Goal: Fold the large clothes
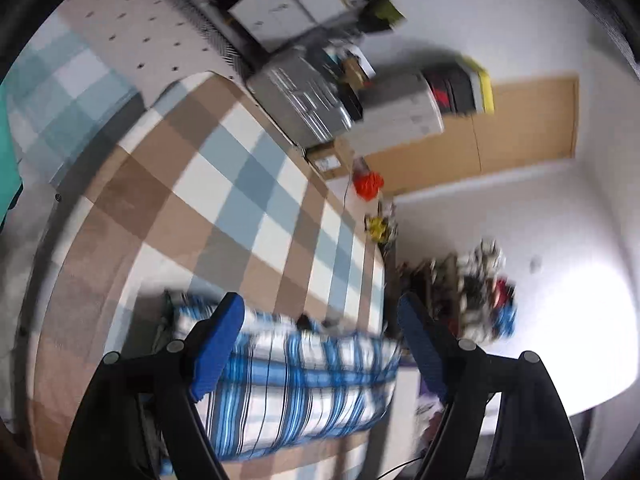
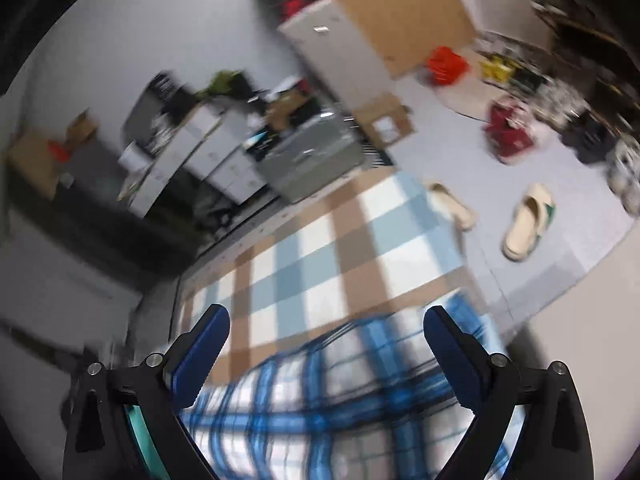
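Black fingers [image 1: 216, 344], blue pads, silver screws.

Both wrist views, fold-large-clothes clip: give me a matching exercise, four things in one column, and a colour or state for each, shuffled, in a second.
Things:
1. plaid shirt
2. bed cover
3. slippers
4. right gripper

Colour or state:
A. cream, lying on the grey floor
B. jaws wide open, holding nothing
C. blue and white with dark lines, lying on the bed
D. large brown, pale blue and white checks

Pairs: 1-C, 2-D, 3-A, 4-B
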The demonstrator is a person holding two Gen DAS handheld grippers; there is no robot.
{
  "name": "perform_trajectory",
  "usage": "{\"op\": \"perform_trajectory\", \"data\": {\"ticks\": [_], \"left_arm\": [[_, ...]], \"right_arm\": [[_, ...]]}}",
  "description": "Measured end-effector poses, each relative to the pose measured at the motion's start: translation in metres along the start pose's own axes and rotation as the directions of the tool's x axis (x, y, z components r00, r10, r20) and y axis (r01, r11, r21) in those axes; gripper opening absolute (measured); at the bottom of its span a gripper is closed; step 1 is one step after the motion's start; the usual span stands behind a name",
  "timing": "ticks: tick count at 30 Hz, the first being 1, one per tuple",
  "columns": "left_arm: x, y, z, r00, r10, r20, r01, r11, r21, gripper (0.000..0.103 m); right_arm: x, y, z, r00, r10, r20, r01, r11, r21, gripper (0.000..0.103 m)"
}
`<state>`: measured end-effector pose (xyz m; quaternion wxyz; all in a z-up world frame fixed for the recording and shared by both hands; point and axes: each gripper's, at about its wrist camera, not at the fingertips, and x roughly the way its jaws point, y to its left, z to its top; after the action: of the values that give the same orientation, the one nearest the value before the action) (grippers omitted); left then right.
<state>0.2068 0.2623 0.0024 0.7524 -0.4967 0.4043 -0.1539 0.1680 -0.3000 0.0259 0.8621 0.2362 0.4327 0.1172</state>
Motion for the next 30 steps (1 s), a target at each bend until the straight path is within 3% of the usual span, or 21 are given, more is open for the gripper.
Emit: {"op": "perform_trajectory", "data": {"ticks": [4, 6, 9, 11, 13, 14, 15, 18, 20, 23, 24, 26, 27, 30], "left_arm": [[0.019, -0.02, -0.048, 0.993, 0.093, -0.077, -0.079, 0.984, 0.162, 0.076], [0.043, -0.027, -0.077, 0.983, 0.094, -0.16, -0.056, 0.973, 0.225, 0.076], [0.083, -0.035, -0.112, 0.965, 0.116, -0.233, -0.039, 0.95, 0.309, 0.076], [0.109, -0.032, -0.127, 0.948, 0.186, -0.257, -0.083, 0.927, 0.365, 0.076], [0.126, -0.018, -0.129, 0.945, 0.221, -0.242, -0.122, 0.923, 0.366, 0.076], [0.132, -0.004, -0.127, 0.945, 0.219, -0.242, -0.13, 0.933, 0.337, 0.076], [0.136, 0.008, -0.124, 0.945, 0.207, -0.253, -0.126, 0.945, 0.3, 0.073], [0.135, 0.022, -0.117, 0.942, 0.213, -0.259, -0.133, 0.947, 0.293, 0.056], [0.13, 0.021, -0.114, 0.937, 0.218, -0.274, -0.134, 0.946, 0.295, 0.055], [0.112, 0.007, -0.11, 0.937, 0.257, -0.237, -0.183, 0.938, 0.293, 0.055], [0.104, -0.004, -0.111, 0.95, 0.234, -0.209, -0.162, 0.937, 0.31, 0.055], [0.098, -0.023, -0.123, 0.967, 0.19, -0.171, -0.117, 0.923, 0.365, 0.058], [0.098, -0.035, -0.13, 0.97, 0.197, -0.144, -0.124, 0.907, 0.403, 0.064], [0.118, -0.044, -0.143, 0.966, 0.203, -0.158, -0.114, 0.889, 0.443, 0.069]], "right_arm": [[0.03, 0.017, -0.052, 0.988, -0.106, -0.113, 0.087, 0.983, -0.161, 0.099], [0.044, 0.021, -0.075, 0.983, -0.115, -0.146, 0.077, 0.967, -0.244, 0.098], [0.056, 0.026, -0.107, 0.988, -0.098, -0.122, 0.051, 0.939, -0.34, 0.098], [0.068, 0.019, -0.118, 0.985, -0.14, -0.103, 0.096, 0.932, -0.348, 0.098], [0.096, 0.003, -0.128, 0.961, -0.217, -0.172, 0.147, 0.926, -0.348, 0.098], [0.108, -0.004, -0.133, 0.952, -0.241, -0.188, 0.162, 0.919, -0.358, 0.1], [0.109, -0.002, -0.137, 0.956, -0.266, -0.126, 0.194, 0.891, -0.411, 0.1], [0.118, 0.005, -0.137, 0.937, -0.322, -0.136, 0.23, 0.861, -0.453, 0.102], [0.112, 0.008, -0.126, 0.934, -0.327, -0.141, 0.247, 0.88, -0.406, 0.097], [0.076, 0.031, -0.114, 0.964, -0.265, 0.003, 0.247, 0.895, -0.372, 0.098], [0.06, 0.049, -0.114, 0.979, -0.198, 0.051, 0.203, 0.907, -0.37, 0.098], [0.058, 0.079, -0.121, 0.994, -0.104, 0.023, 0.105, 0.912, -0.396, 0.102], [0.066, 0.095, -0.126, 0.995, -0.1, -0.003, 0.089, 0.904, -0.418, 0.102], [0.098, 0.127, -0.137, 0.983, -0.181, -0.023, 0.146, 0.858, -0.492, 0.102]]}}
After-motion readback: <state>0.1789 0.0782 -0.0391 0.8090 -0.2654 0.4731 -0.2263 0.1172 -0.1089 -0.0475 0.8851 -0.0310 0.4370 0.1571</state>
